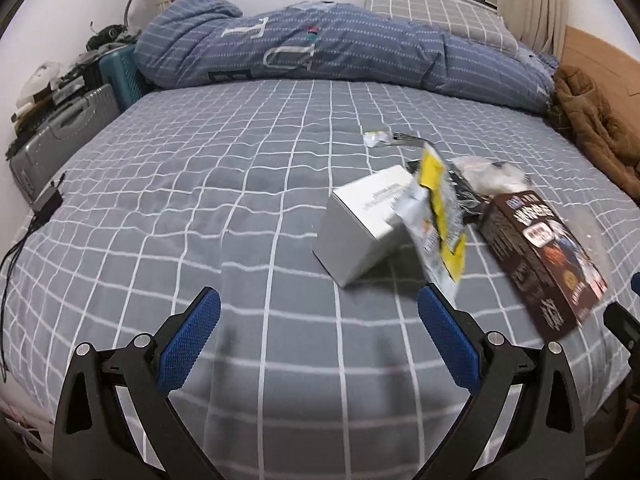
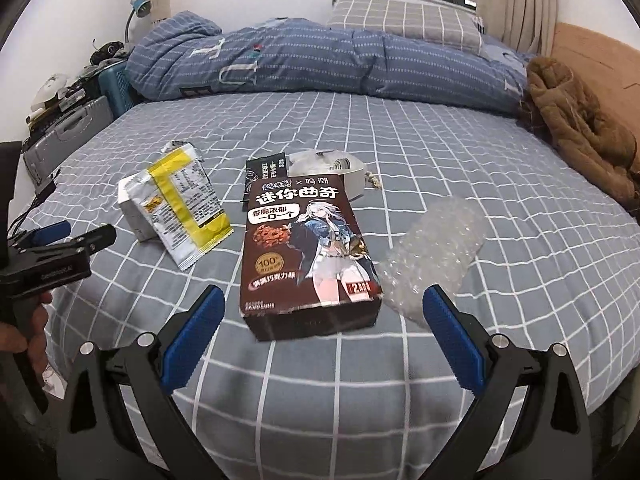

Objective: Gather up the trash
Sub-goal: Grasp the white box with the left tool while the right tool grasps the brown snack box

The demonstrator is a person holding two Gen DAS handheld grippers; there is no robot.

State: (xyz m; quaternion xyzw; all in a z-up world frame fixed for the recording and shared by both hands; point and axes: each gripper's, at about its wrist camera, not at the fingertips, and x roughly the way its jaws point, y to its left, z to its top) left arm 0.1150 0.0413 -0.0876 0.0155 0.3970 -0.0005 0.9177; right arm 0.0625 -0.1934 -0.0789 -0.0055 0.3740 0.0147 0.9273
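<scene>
While both grippers, left (image 1: 318,304) and right (image 2: 323,302), hover wide and empty, cookie box (image 2: 306,252) lies centre; yellow wrapper (image 2: 186,204) left, bubble wrap (image 2: 434,248) right of it.

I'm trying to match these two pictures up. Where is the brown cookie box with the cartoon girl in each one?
Left wrist view: the brown cookie box lies at the right edge, tilted, right of the yellow snack wrapper.
Right wrist view: it lies in the centre, just ahead of the open right gripper.
Shared landmark: the yellow snack wrapper leaning on the white box, left of the cookie box in both.
</scene>
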